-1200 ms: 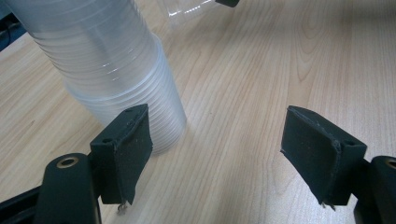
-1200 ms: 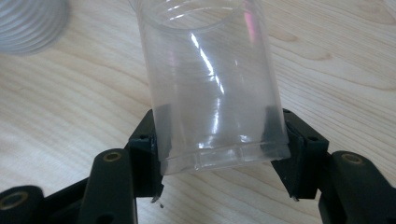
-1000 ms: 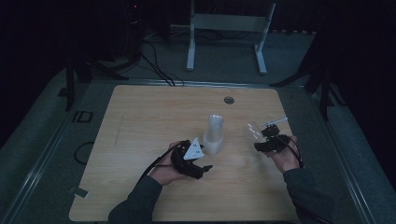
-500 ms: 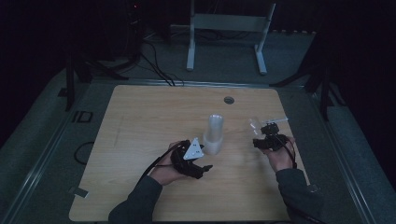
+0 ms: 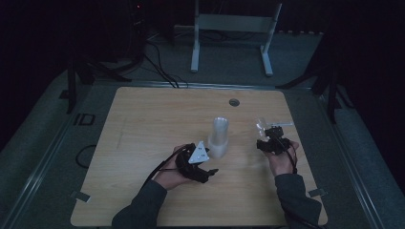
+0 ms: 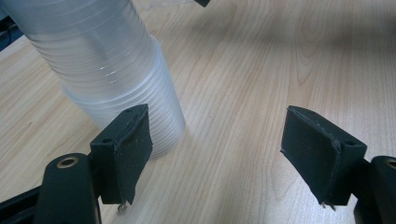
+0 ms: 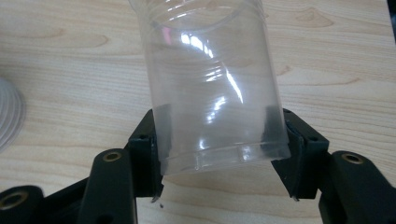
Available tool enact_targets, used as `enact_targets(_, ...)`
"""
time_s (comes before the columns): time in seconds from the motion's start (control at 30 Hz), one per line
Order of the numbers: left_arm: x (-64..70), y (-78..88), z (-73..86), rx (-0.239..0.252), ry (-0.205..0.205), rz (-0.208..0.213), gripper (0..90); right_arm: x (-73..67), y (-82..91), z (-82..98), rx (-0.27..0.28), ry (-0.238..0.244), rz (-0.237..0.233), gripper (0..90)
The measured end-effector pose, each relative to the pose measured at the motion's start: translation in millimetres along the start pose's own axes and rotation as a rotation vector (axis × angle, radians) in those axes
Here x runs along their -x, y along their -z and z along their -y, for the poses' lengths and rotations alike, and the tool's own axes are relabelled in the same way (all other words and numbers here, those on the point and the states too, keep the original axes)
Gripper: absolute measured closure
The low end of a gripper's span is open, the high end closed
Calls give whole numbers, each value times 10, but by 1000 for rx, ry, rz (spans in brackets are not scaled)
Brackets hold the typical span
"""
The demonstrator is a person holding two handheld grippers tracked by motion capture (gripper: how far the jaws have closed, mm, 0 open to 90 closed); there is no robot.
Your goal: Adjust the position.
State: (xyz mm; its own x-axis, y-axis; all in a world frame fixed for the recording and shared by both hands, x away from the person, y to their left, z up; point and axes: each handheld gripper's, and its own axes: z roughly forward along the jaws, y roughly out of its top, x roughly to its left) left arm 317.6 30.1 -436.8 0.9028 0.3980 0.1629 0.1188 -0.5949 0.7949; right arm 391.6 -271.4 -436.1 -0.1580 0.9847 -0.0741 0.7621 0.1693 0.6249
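A tall stack of clear plastic cups [image 5: 219, 136] stands near the middle of the wooden table [image 5: 143, 124]. My left gripper [image 5: 210, 169] lies low just left of the stack and is open. In the left gripper view nothing sits between the pads [image 6: 133, 144]; the stack [image 6: 107, 70] rises just beyond the left pad, outside the gap. My right gripper [image 5: 273, 138], to the right of the stack, is shut on a single clear cup [image 5: 261, 125]. In the right gripper view both jaws press the cup [image 7: 215, 84] near one end, held above the table.
A round cable hole [image 5: 233, 102] sits in the table's far middle. A white metal frame [image 5: 229, 24] and cables lie on the floor beyond the table. The stack's edge [image 7: 9, 116] shows at the left of the right gripper view. Tape tabs [image 5: 80, 195] mark the table's near corners.
The right forearm has swung slightly to the left, and the held cup has shifted a little with it. The left hand and the stack have stayed put.
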Motion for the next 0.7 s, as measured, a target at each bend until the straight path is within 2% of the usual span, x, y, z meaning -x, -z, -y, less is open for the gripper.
enact_targets(0.37,13,-29,-28,11,4,-7,239,-36,28,58,96,-51,20,422)
enact_targets(0.4,13,-31,-30,12,5,-7,239,-31,37,65,120,-61,22,422)
enact_targets(0.47,13,-37,-34,11,5,-9,239,-30,40,67,126,-68,22,422)
enact_targets(0.5,16,-42,-37,15,9,-7,239,-27,43,79,149,-72,18,422)
enact_targets(0.7,25,-52,-66,24,11,-3,239,-42,41,126,196,-70,15,422)
